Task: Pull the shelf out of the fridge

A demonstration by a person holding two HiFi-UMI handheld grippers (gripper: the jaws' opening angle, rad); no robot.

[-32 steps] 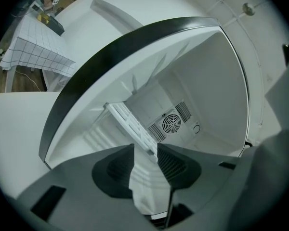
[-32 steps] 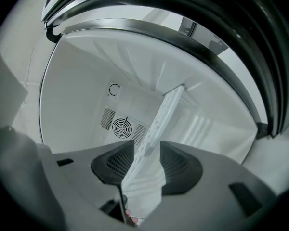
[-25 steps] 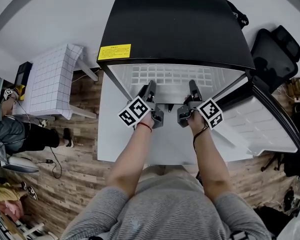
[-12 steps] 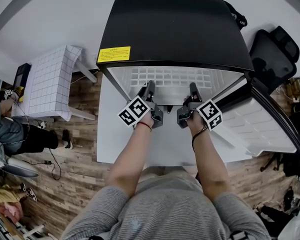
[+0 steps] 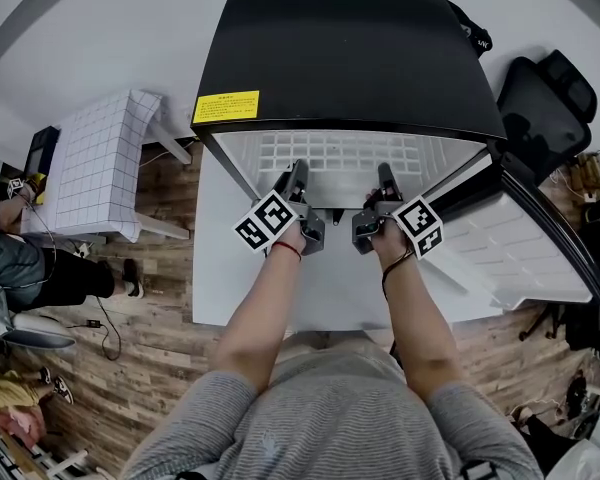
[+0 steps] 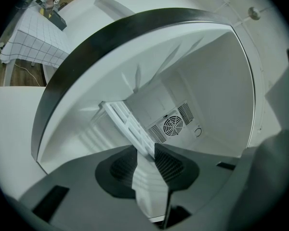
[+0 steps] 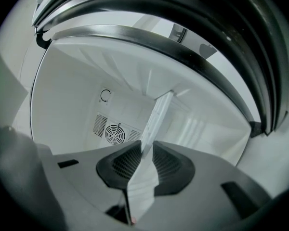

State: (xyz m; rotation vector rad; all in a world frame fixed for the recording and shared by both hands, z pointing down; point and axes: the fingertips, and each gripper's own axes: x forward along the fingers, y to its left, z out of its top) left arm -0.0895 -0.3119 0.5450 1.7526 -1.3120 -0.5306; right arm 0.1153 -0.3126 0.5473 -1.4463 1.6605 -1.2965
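Fridge top [image 5: 350,58] looks matt black on my feed, smooth w/ a faint sheen. The yellow label [image 5: 226,105] on it is a glossy sticker, paper or film, can't tell which. Shelf [image 5: 350,153] = smooth white plastic-looking grid. Inner walls [image 6: 207,81] are smooth white plastic, semi-gloss imo. Dark front rim [image 6: 86,61] has a satin, almost metallic shine. Floor [image 5: 160,298] = grainy wood planks. Tablecloth [image 5: 95,158] is white checked fabric. The person's top [image 5: 330,418] is grey ribbed knit.

The white grid shelf [image 5: 345,158] lay level high inside the fridge [image 5: 350,53], its front edge at the opening. The fridge was small, black on top and white inside, with its door [image 5: 525,253] swung wide open.
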